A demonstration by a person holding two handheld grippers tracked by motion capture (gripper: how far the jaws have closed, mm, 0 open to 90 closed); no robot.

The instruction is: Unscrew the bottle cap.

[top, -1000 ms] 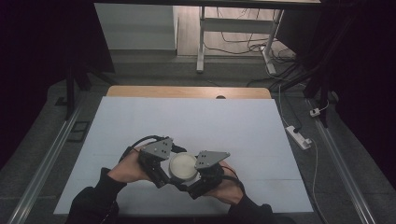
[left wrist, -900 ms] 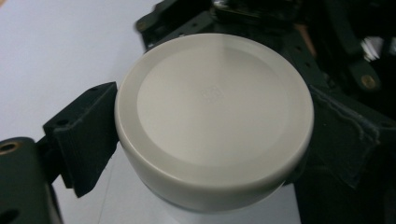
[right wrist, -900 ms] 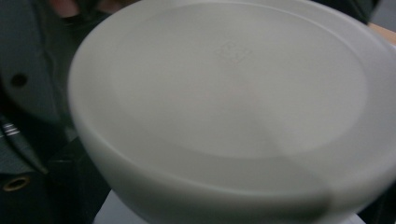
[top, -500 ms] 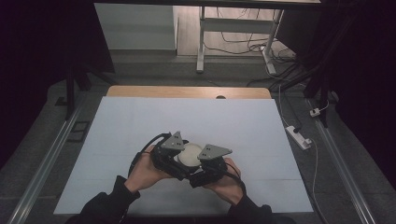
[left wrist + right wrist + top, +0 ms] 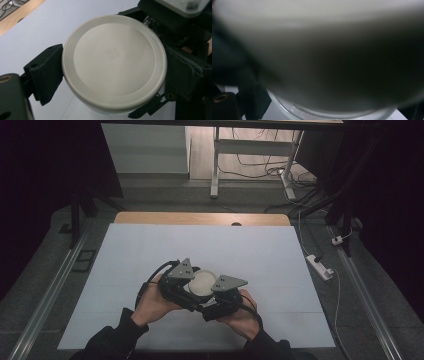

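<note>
counter (image 5: 125, 270): pale sheet over a wooden top, whose far wooden edge shows as a strip; bare and open to the left of the hands, out to the sheet's left edge.
left rail (image 5: 50, 290): metal track just beyond the sheet's left edge, running toward the near side.
left hand (image 5: 150, 302): comes in from the bottom, wrapped around the left gripper, near the sheet's near edge.
left gripper (image 5: 110, 72): its jaws stand on either side of the white lid, pressed against the lid's rim, pinching it; one jaw's ribbed pad touches the rim at the left in the left gripper view.
white lid (image 5: 201, 282): round, flat-topped, with a raised outer ring and a small square mark at its middle; it sits between the two grippers, a little left of the counter's middle and toward the near side.
clear jar (image 5: 332, 113): a glassy rim shows under the lid in the right gripper view, close and blurred.
right gripper (image 5: 216, 304): tight against the lid's right side, just beside the left gripper; the close view is too blurred, so i cannot tell whether its jaws are spread or closed.
right hand (image 5: 242, 312): holds that gripper from the near side.
open room: wide bare sheet beyond the lid to the far edge, and to the right out to the sheet's right edge.
power strip (image 5: 320, 266): on the floor past the right edge, well apart from the hands.
</note>
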